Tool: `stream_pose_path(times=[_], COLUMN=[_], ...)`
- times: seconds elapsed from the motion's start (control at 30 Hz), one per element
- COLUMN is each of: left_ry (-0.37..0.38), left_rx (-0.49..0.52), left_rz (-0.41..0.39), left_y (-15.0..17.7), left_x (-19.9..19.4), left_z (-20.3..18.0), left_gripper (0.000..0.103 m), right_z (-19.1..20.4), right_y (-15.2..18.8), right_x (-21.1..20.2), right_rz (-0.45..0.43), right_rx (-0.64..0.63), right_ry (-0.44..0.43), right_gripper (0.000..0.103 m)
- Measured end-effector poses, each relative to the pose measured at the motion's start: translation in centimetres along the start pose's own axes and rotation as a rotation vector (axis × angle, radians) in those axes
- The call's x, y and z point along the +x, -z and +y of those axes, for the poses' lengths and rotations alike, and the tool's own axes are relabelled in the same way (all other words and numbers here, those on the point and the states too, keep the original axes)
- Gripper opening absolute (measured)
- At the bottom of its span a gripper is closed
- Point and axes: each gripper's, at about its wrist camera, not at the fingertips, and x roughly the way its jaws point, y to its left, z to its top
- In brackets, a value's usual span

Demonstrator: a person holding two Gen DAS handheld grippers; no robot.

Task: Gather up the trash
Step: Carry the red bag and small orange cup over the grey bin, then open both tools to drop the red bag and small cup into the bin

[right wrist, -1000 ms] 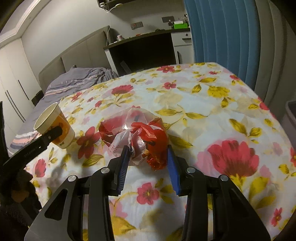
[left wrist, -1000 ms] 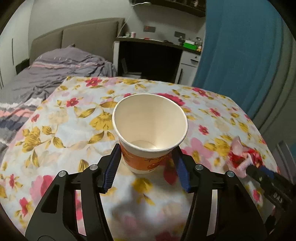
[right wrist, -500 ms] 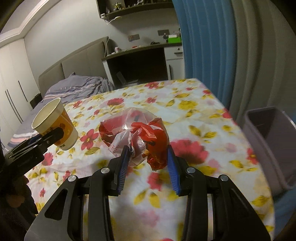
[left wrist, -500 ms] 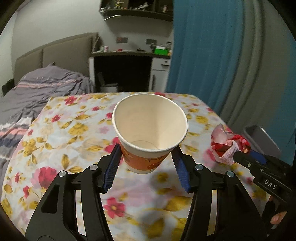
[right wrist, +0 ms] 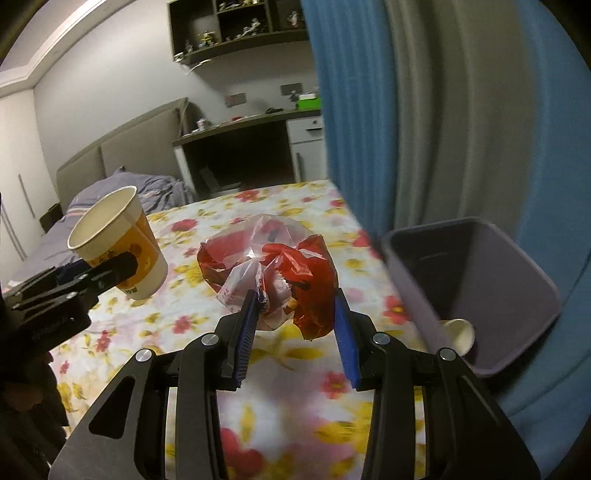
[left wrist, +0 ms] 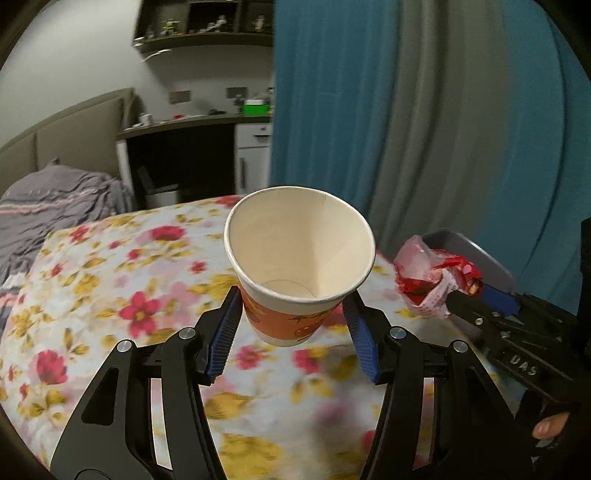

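bed point(right wrist: 122, 184) left | desk point(right wrist: 236, 122) rear | blue curtain point(right wrist: 351, 110) right | wall shelf point(right wrist: 240, 22)

A floral cloth point(left wrist: 110, 295) in red and yellow covers the bench across the lower half of the frame. Beyond it, at left, lies a bed with a rumpled grey blanket point(left wrist: 48, 199) and a padded headboard point(right wrist: 122, 147). A dark desk point(left wrist: 192, 125) with a green box point(left wrist: 255, 108) stands at centre, shelves point(right wrist: 236, 22) above, blue curtains point(left wrist: 332, 92) at right.
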Motion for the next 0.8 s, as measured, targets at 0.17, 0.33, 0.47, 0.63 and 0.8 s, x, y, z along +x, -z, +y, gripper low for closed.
stream_pose_path(times=[0.17,0.33,0.47,0.63,0.8], left_ry=[0.084,0.186,0.255,0.304,0.345], left_rx=[0.052,0.075,0.086,0.099,0.07], left_rz=[-0.01,0.012,0.044,0.085,0.136], left_y=[-1.3,-2.3,-2.6,-2.6,-2.6], left_x=[1.3,3.9,6.5,9.7,12.7], left_z=[-5.1,-10.6,-14.1,-17.5,-19.0], left_gripper=[0.055,0.055,0.055,0.055,0.055], right_z=[-5.2,-10.5,-13.5,-15.2,-15.9], right_y=[0.5,1.0,1.5,2.5,2.7], right_x=[-0.8,-0.7,0.2,1.7,2.9], right_rz=[-0.03,-0.047,-0.039,-0.014,-0.001], right_rx=[0.035,0.099,0.129,0.147,0.148], right_ry=[0.12,0.236,0.293,0.303,0.299], right_gripper=[0.04,0.041,0.041,0.042,0.046])
